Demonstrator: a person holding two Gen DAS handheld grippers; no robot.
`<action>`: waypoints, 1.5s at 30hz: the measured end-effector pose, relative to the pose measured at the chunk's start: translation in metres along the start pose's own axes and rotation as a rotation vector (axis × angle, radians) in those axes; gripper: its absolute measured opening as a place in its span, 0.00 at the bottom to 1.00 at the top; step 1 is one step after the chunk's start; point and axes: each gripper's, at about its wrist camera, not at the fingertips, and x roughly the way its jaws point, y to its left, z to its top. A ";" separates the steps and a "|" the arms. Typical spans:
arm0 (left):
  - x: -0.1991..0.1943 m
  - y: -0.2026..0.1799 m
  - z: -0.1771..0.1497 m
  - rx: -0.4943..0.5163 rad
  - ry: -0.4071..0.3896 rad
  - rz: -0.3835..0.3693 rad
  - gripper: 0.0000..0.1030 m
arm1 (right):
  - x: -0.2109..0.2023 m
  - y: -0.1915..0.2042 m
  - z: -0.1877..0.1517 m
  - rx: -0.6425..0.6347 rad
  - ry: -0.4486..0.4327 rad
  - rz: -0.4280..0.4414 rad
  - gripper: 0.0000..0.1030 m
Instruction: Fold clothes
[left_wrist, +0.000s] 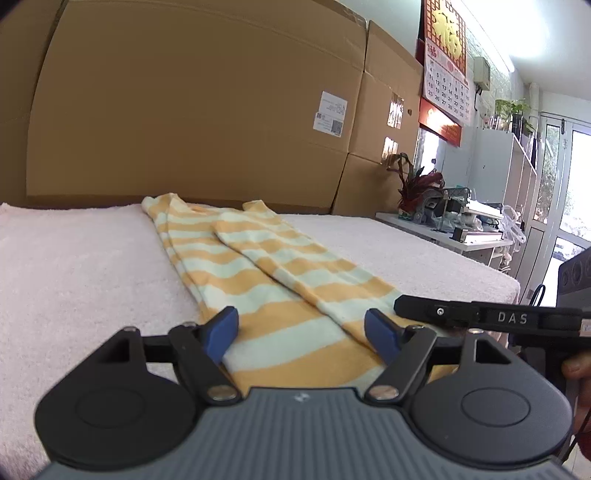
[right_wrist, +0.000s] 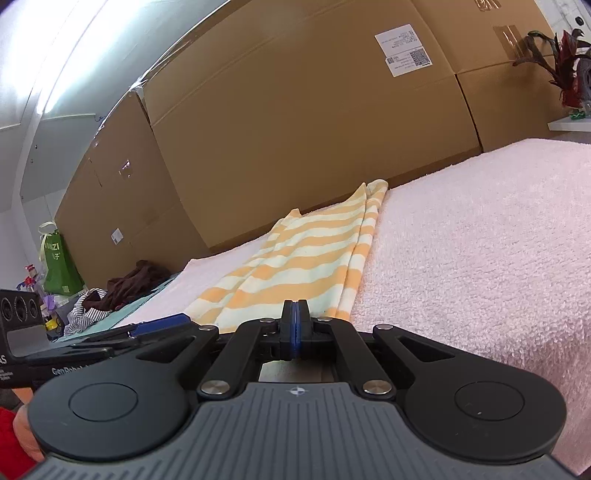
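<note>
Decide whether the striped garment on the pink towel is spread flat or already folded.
Folded lengthwise. In the left wrist view the striped garment lies as a narrow strip with one layer overlapping another along a diagonal edge on the pink towel.

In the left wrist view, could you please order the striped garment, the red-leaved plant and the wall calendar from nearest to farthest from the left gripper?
From the left gripper:
1. Striped garment, directly ahead on the pink towel.
2. Red-leaved plant, right, beyond the bed.
3. Wall calendar, upper right, apparently farthest.
</note>
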 end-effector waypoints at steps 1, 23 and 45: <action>0.005 0.003 0.004 -0.015 0.013 0.004 0.76 | 0.000 0.001 0.000 -0.004 -0.002 -0.002 0.00; 0.049 0.027 0.032 -0.092 0.117 -0.045 0.85 | 0.029 -0.014 0.032 0.036 0.093 -0.069 0.00; 0.060 0.035 0.036 -0.226 0.086 -0.155 0.89 | 0.040 -0.028 0.026 0.051 0.045 -0.021 0.00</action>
